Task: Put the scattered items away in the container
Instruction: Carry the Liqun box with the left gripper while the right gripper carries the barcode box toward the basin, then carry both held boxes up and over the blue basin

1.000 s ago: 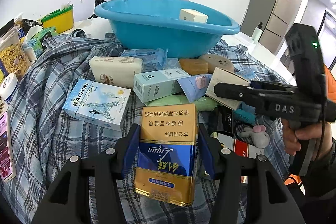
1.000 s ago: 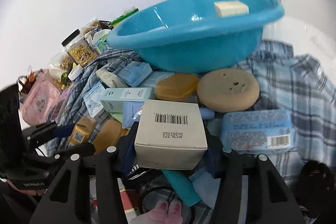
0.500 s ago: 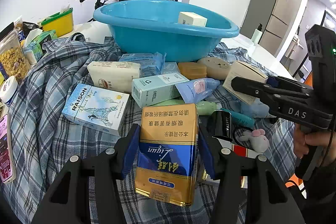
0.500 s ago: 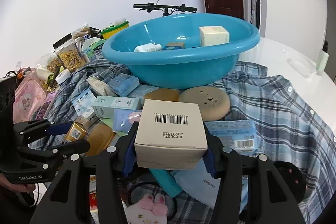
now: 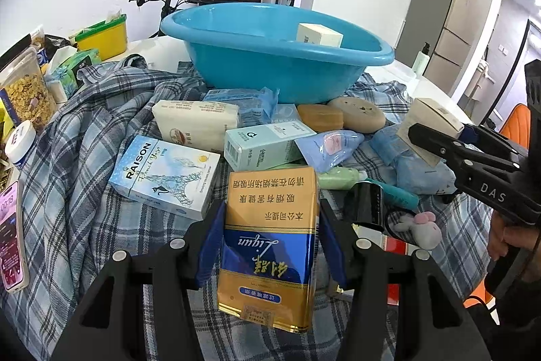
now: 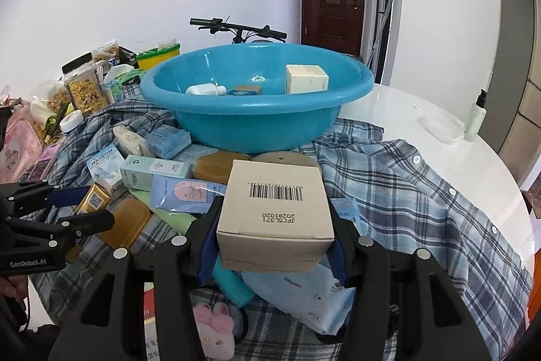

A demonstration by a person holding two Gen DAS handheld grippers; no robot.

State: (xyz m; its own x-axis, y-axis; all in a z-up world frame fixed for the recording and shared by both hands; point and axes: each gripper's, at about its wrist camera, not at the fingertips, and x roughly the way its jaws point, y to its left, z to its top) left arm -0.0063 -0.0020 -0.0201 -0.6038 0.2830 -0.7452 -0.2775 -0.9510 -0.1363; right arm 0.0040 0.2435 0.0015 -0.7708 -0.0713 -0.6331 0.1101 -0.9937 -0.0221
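1. Currently, as I observed it, my left gripper (image 5: 270,246) was clamped on a gold-and-blue carton (image 5: 270,239), its blue pads pressed to both long sides, held above the plaid shirt (image 5: 81,131).
2. My right gripper (image 6: 274,242) was closed on a beige barcode box (image 6: 275,212), label side up, raised in front of the blue basin (image 6: 257,114).
3. I saw the basin resting on the shirt at the far side of the pile; it contained a cream box (image 6: 306,78), a white bottle (image 6: 205,89) and a small blue pack (image 6: 243,90).
4. Between the grippers and the basin lay a RAISON box (image 5: 162,175), a mint green box (image 5: 267,141), a tan soap bar (image 5: 319,117) and a round beige disc (image 5: 358,114).
5. A phone (image 5: 12,222) lay at the left edge, and a cereal jar (image 5: 25,90) stood beyond it.
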